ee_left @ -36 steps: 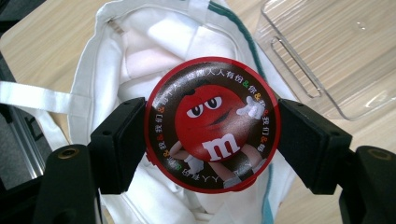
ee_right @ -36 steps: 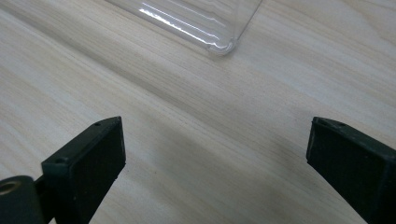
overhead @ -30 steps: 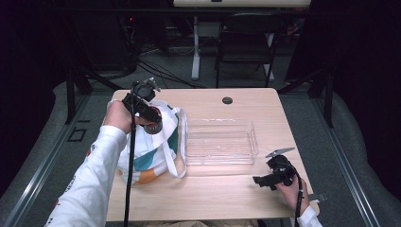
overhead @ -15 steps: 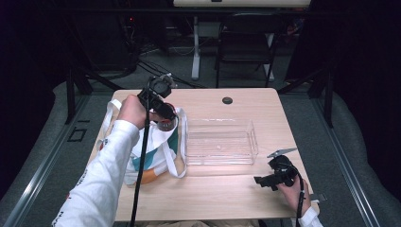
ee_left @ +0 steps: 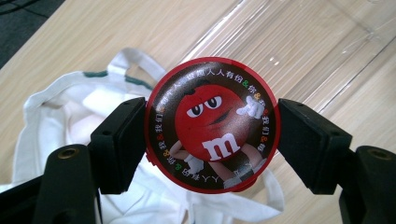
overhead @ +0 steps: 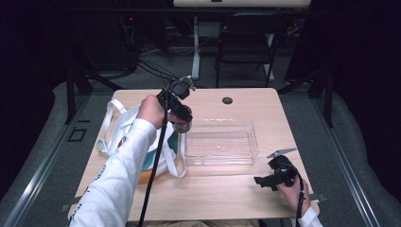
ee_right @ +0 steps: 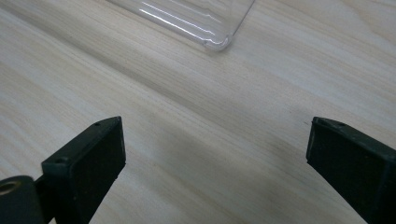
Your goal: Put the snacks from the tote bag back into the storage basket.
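Left tool (ee_left: 212,140) clamped on red-rimmed m&m's tin (ee_left: 212,125), ring of perhaps Chinese characters; right tool (ee_right: 215,158) agape.

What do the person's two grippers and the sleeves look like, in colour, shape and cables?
Both grippers are black. The left gripper has two blocky, flat-faced fingers with small screw holes, and a black cable trails from it. The right gripper has the same square black fingers, a grey three-cornered plate on top and a black cable. The sleeves are white, with dark lettering.
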The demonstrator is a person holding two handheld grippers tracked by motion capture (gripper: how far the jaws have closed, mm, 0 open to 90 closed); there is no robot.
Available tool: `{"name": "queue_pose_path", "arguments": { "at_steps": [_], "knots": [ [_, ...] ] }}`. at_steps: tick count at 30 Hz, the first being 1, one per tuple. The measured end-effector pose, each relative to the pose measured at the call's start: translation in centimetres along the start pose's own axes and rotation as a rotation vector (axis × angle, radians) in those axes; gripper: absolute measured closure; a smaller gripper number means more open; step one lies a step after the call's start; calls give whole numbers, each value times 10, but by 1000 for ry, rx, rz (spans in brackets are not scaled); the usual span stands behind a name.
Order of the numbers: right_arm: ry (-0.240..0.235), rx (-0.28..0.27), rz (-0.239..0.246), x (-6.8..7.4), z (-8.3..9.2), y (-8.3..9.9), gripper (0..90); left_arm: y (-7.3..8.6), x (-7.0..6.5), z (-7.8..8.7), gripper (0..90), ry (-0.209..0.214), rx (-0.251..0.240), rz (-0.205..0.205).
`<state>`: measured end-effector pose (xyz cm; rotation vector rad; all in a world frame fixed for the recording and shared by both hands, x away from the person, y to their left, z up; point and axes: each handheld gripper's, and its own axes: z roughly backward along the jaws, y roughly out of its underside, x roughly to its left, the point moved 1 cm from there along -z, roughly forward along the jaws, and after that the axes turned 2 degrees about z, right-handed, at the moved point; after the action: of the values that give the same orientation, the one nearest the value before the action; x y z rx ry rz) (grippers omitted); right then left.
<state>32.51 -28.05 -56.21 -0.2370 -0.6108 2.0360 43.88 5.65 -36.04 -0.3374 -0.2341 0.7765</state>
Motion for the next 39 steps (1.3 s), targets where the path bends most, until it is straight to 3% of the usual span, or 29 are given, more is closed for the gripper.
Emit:
{"name": "queue_pose_path", "arguments": {
  "at_steps": [8,22,30,39],
  "knots": [
    [6,4,1,-1,0,0,43,-7,-9,-11,275,31,13,-23],
    [-7,2,6,0,0,0,41,-8,-12,-41,275,76,40,4],
    [-6,3,8,0,-1,0,42,-8,-19,-53,275,103,56,-8],
    [-11,0,0,-1,0,0,42,-3,-27,-80,275,143,97,-9]
  ]
}}
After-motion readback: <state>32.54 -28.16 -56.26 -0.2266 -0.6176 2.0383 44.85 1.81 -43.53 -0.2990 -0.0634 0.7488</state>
